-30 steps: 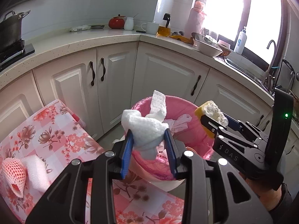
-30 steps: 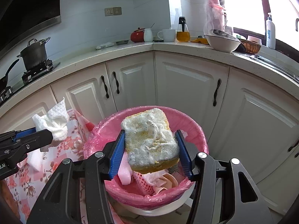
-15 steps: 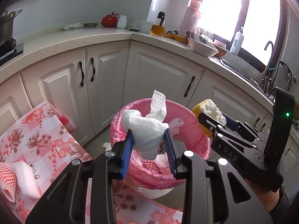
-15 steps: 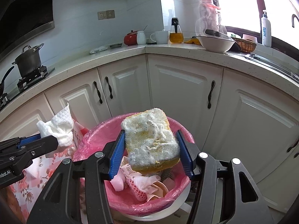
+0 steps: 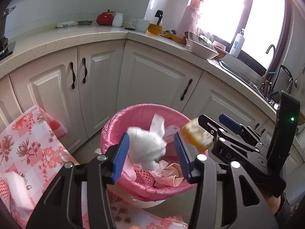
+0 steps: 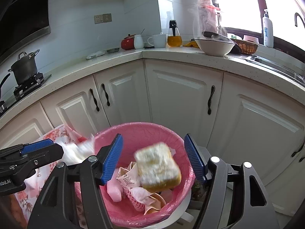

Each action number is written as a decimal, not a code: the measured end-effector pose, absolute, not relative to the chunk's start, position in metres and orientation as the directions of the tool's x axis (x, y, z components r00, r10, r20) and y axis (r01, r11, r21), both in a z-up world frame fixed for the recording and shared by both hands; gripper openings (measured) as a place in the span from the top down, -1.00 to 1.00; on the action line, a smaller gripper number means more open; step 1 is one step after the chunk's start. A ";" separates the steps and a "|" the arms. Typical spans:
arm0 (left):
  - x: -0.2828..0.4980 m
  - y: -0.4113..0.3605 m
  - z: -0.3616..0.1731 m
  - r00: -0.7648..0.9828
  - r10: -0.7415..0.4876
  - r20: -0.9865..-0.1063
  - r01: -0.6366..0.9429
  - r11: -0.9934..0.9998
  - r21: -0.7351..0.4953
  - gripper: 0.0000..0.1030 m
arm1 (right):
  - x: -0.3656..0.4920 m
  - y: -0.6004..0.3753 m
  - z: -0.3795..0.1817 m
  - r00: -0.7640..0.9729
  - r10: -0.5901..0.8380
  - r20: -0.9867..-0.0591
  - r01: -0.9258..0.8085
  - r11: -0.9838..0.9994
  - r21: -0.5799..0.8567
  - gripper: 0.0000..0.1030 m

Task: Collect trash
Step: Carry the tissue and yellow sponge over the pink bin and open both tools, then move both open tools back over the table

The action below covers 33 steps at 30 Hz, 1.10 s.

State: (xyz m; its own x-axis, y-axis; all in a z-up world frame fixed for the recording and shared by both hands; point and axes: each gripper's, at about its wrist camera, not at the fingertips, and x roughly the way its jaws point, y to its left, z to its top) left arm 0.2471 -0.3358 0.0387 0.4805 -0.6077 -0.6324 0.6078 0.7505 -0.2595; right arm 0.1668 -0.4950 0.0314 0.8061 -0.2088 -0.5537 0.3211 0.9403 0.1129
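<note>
Left wrist view: one white wad of tissue [image 5: 146, 145] hangs blurred between the spread blue fingers [image 5: 121, 155] of the left gripper [image 5: 152, 154], touching the left pad at most, above the one pink-lined bin [image 5: 114, 129]. Its jaws have just been opening. Right wrist view: one yellow sponge [image 6: 158, 168], blurred, lies free between the wide-spread fingers [image 6: 112, 158] of the right gripper [image 6: 154, 158], over the bin's mouth, pale face up, long axis running away from the camera. These jaws have also just been opening. Two foam pieces [image 5: 16, 190] lie on the floral desk [image 5: 28, 143].
</note>
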 end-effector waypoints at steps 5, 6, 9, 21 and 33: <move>0.251 -0.333 0.038 0.479 -0.608 -0.633 0.597 0.754 -0.272 -0.17 | 0.166 -0.503 0.029 0.804 -0.216 -0.555 0.337 0.933 0.124 -0.36; 0.250 -0.330 0.038 0.484 -0.607 -0.631 0.594 0.757 -0.272 -0.20 | 0.165 -0.504 0.029 0.803 -0.218 -0.554 0.340 0.932 0.126 -0.38; 0.247 -0.319 0.040 0.504 -0.598 -0.623 0.581 0.768 -0.268 -0.34 | 0.162 -0.506 0.027 0.800 -0.217 -0.560 0.345 0.929 0.133 -0.40; 0.203 -0.258 0.058 0.689 -0.468 -0.554 0.452 0.874 -0.176 -0.90 | 0.123 -0.496 0.045 0.818 -0.244 -0.522 0.363 0.922 0.137 -0.59; 0.148 -0.128 0.052 0.807 -0.299 -0.510 0.274 0.953 -0.127 -0.91 | 0.086 -0.430 0.050 0.832 -0.196 -0.518 0.333 0.925 0.184 -0.64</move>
